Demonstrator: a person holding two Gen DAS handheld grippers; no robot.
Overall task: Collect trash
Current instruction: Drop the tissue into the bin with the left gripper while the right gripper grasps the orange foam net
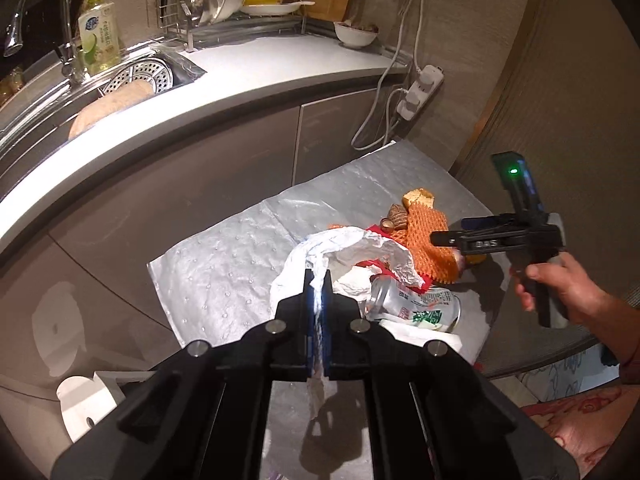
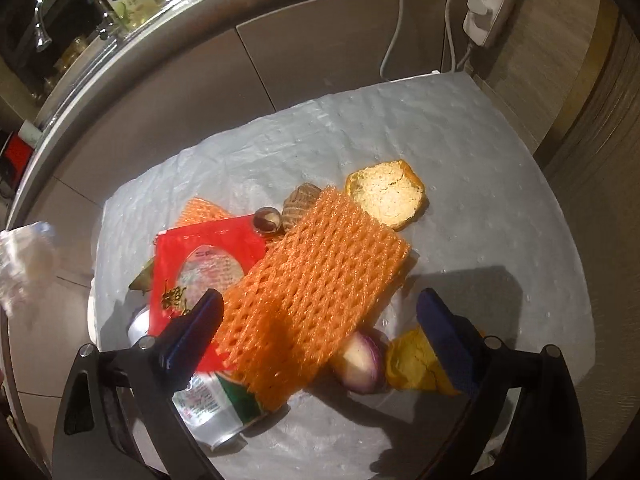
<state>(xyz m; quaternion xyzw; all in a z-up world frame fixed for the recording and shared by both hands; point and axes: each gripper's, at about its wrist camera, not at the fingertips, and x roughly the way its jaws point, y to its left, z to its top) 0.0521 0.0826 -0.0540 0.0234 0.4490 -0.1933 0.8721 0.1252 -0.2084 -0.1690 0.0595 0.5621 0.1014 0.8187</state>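
My left gripper [image 1: 318,280] is shut on a crumpled white paper [image 1: 352,246], which hangs lifted above the grey mat [image 1: 224,264]; the paper also shows at the left edge of the right wrist view [image 2: 24,268]. On the mat lies a pile: an orange foam net [image 2: 316,292], a red packet [image 2: 208,256], a crushed can [image 2: 212,400], a piece of bread [image 2: 386,194], half an onion [image 2: 360,360], a yellow peel [image 2: 412,364] and nut shells [image 2: 300,200]. My right gripper [image 2: 320,312] stands open just above the foam net, its fingers on either side of the net. A hand [image 1: 560,284] holds it.
A curved white counter [image 1: 240,80] with a sink [image 1: 140,76], a faucet [image 1: 60,8], a soap bottle [image 1: 98,36] and a dish rack [image 1: 240,4] runs behind the mat. A power strip [image 2: 492,0] with cables hangs on the wall at the right. Grey cabinet doors [image 2: 320,60] stand below the counter.
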